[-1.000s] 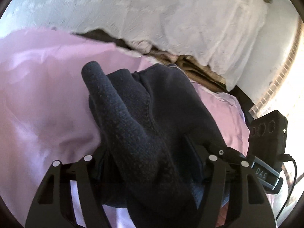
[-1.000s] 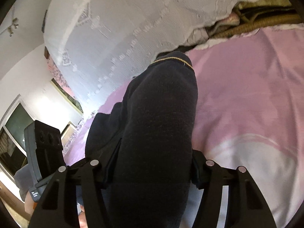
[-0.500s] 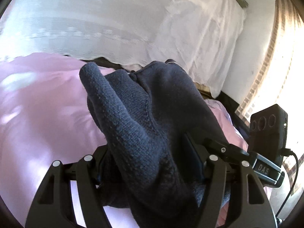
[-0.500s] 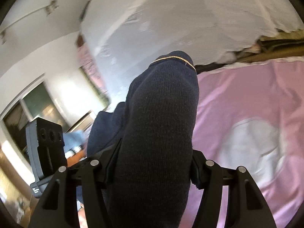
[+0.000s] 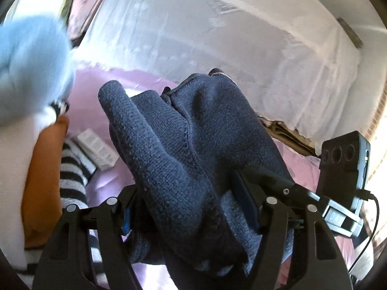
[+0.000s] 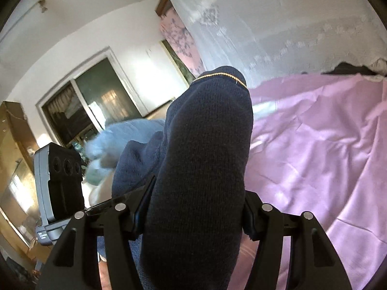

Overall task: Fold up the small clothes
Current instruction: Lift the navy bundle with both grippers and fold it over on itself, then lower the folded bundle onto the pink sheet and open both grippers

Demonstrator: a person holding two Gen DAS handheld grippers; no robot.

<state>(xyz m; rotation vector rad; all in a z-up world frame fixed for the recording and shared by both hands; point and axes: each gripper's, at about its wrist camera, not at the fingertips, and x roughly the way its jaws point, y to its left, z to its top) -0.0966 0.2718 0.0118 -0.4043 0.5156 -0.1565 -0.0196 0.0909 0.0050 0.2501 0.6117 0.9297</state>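
Navy knit garment [image 5: 193, 149]: clamped in my left gripper [image 5: 191, 207] and right gripper [image 6: 193, 207], carried above pink sheet [image 6: 314, 145]; next, lay it flat there.

The right gripper [image 6: 193, 207] is clamped on a dark navy knitted garment [image 6: 200, 159] (a thin yellow line edges its top). Right of the garment spreads a pink satin bedsheet [image 6: 314, 149]; above it hangs a white lace curtain [image 6: 278, 24]. Left of it lie a fluffy light-blue cloth [image 6: 121, 140] and the black left gripper [image 6: 60, 181].
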